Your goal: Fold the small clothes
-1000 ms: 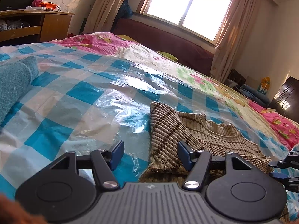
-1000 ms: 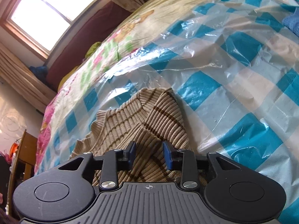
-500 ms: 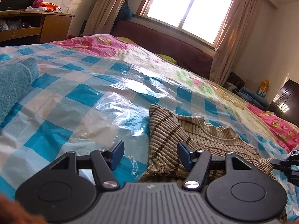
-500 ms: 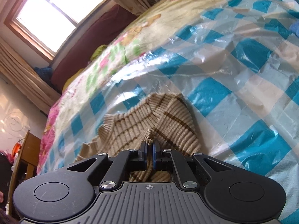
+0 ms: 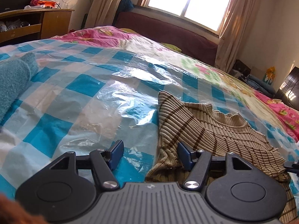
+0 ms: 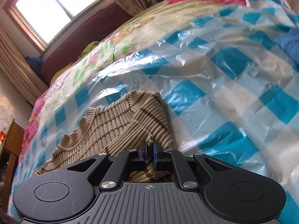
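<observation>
A small beige ribbed sweater with brown stripes (image 5: 211,128) lies on the blue-checked plastic sheet (image 5: 78,100) that covers the bed. My left gripper (image 5: 150,153) is open, low over the sweater's near left edge, its right finger resting against the fabric. My right gripper (image 6: 149,152) is shut on a pinched fold of the sweater (image 6: 115,127) at its near edge. The right gripper's tip shows at the far right of the left wrist view (image 5: 291,165).
A folded teal towel (image 5: 13,80) lies on the sheet at the left, also seen at the right edge of the right wrist view (image 6: 289,43). A wooden cabinet (image 5: 35,24) stands beyond the bed. A floral quilt (image 5: 205,69) covers the far bed.
My right gripper closed on a fold of the sweater and has lifted it slightly. The left gripper stayed open and barely moved.
</observation>
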Demonstrator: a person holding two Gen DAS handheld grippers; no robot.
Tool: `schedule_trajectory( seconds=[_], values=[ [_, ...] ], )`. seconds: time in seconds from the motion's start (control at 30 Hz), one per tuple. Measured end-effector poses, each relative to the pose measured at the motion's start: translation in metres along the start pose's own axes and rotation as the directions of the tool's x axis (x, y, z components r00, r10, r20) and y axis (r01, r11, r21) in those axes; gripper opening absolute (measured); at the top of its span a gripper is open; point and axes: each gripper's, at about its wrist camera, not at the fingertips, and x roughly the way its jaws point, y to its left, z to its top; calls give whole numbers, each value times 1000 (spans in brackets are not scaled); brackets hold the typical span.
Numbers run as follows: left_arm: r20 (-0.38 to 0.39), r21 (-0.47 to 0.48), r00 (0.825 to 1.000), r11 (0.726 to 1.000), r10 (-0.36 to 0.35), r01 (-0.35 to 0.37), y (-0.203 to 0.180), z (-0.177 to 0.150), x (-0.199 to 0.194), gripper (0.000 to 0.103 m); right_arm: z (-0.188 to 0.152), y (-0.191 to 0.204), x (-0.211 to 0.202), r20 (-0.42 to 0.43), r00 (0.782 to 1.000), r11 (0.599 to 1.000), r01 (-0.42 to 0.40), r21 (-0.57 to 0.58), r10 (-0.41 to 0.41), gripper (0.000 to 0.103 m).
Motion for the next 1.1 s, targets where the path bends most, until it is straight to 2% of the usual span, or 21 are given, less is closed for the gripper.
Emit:
schedule_trajectory(
  seconds=[0.1,0.2,0.37,0.47,0.53,0.6,0.8,0.9,1.0,1.1],
  values=[
    [26,-19,1000,1000,7,-7,3,4,-6,66,3,7,-15,58,998,998,25,-55,-21,11],
    [69,-12,998,1000,8,-7,1,11,-12,66,0,20,-23,84,996,992,8,-129,3,11],
    [62,-13,998,1000,-16,17,-9,21,0,66,-10,39,-6,32,998,973,-41,-228,49,11],
    [53,52,999,999,-8,5,-22,22,11,66,-13,35,13,13,1000,967,-11,-256,15,11],
    [18,101,999,994,39,-40,-28,20,23,66,-12,25,23,8,1000,972,17,-235,-16,7],
    [-24,89,998,995,54,-52,-22,13,31,67,-10,15,27,-17,1000,983,0,-183,-3,4],
    [-11,96,998,993,65,-64,-20,9,23,68,-5,14,8,11,999,983,-45,-176,48,11],
    [10,109,998,992,63,-64,-23,7,15,68,-4,12,8,39,999,979,-22,-203,30,11],
    [-22,152,995,984,98,-94,-27,3,21,68,-3,10,27,-23,1000,976,5,-219,-10,10],
    [-40,122,995,988,95,-90,-24,5,13,68,0,13,21,-24,1000,977,-8,-214,3,13]
  ],
)
